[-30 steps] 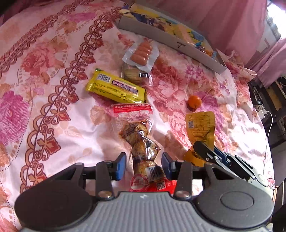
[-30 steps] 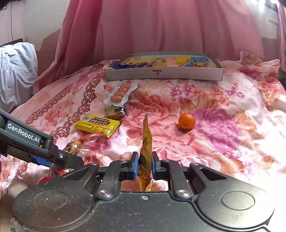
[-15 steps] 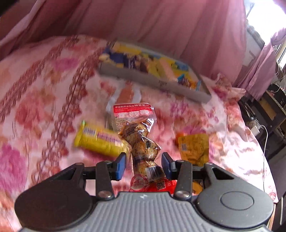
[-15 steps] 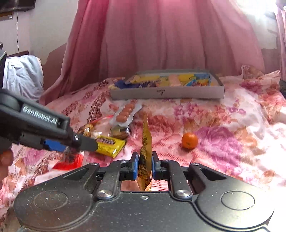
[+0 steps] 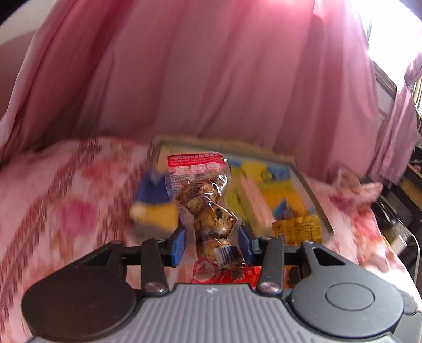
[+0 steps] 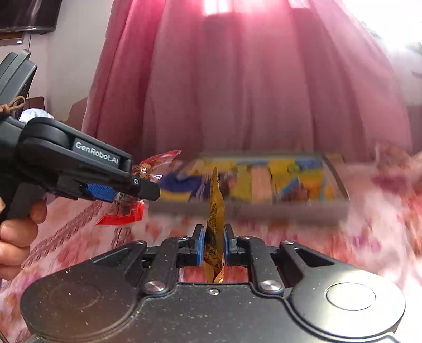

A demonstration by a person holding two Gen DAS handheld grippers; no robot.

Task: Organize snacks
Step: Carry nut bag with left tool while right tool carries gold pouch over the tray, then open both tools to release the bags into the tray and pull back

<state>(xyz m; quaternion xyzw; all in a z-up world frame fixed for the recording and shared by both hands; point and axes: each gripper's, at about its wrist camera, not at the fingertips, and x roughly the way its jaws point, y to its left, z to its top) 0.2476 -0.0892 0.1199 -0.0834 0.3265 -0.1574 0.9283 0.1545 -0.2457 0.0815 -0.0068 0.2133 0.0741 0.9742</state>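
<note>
Left hand-held gripper clamps clear snack bag; right hand-held gripper pinches yellow pouch upright. Both above bed, before tray.

A pink curtain hangs in long folds across the whole back of the room, behind the far edge of the bed. Daylight glows through it, brightest at the top and toward the right, where a window is washed out white. A second, narrower pink drape falls at the right. The bed carries a pink floral bedspread, blurred in both views. At the left stands a pale wall with a dark screen mounted high in its corner. Below it lies pale bedding. Dark furniture stands beyond the bed's right edge.
</note>
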